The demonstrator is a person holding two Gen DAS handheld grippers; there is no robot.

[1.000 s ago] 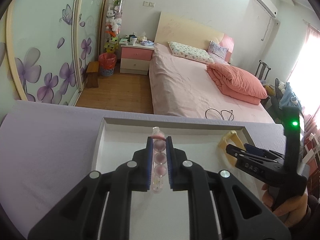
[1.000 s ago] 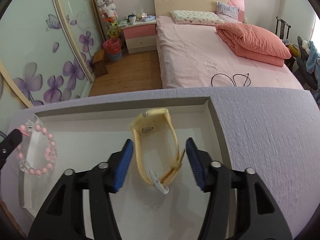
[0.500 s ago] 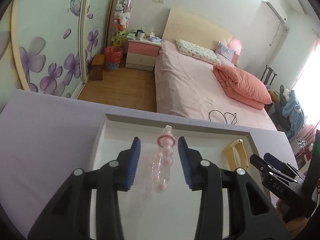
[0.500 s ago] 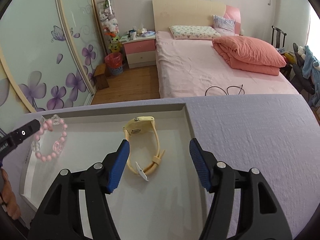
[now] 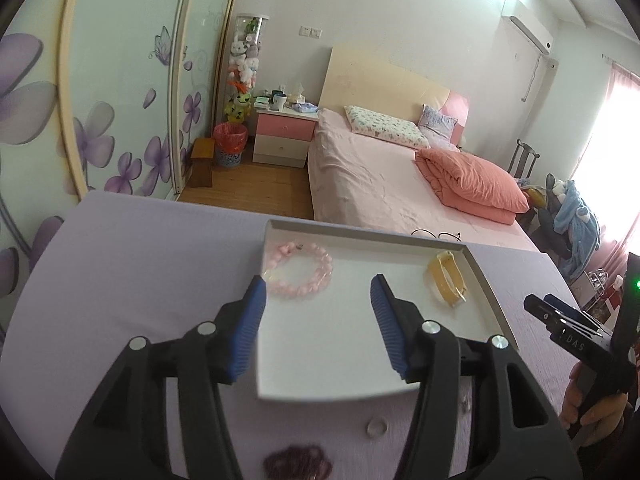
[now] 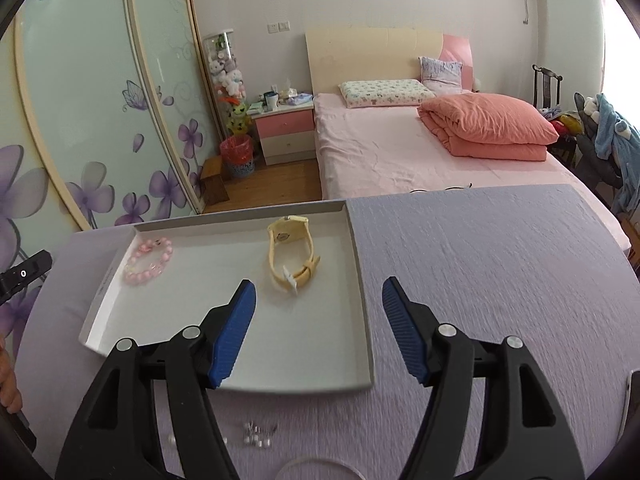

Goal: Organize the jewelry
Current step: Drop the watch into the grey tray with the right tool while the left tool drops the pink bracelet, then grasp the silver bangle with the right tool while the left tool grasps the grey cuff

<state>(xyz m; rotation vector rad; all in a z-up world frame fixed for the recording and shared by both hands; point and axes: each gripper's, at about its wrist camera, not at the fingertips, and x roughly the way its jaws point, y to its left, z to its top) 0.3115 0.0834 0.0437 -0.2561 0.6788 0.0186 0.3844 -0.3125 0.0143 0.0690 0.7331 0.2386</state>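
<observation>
A pink bead bracelet point(image 5: 298, 278) lies flat in the far left corner of a shallow white tray point(image 5: 332, 360), close to the tray's left wall. A yellow watch point(image 6: 291, 258) lies in the same tray toward its far right side, well apart from the bracelet, with its strap looped and a small white tag at the buckle end. The tray sits on a table point(image 6: 500, 280) covered with a lilac cloth.

The left hand-held gripper point(image 5: 316, 290) hangs above the near part of the tray; its jaws are opening and nothing is between them, the bracelet lying beyond its left fingertip. The right hand-held gripper point(image 6: 318, 292) hangs over the tray's right wall, jaws opening too, with nothing in its grasp; the watch lies just beyond its left fingertip.

On the cloth in front of the tray lie a small ring point(image 5: 377, 428), a cluster of what may be small earrings point(image 6: 258, 436), blurred, and a dark purple item point(image 5: 298, 462) too blurred to name. A bed point(image 6: 400, 152) with pink bedding stands behind the table.
</observation>
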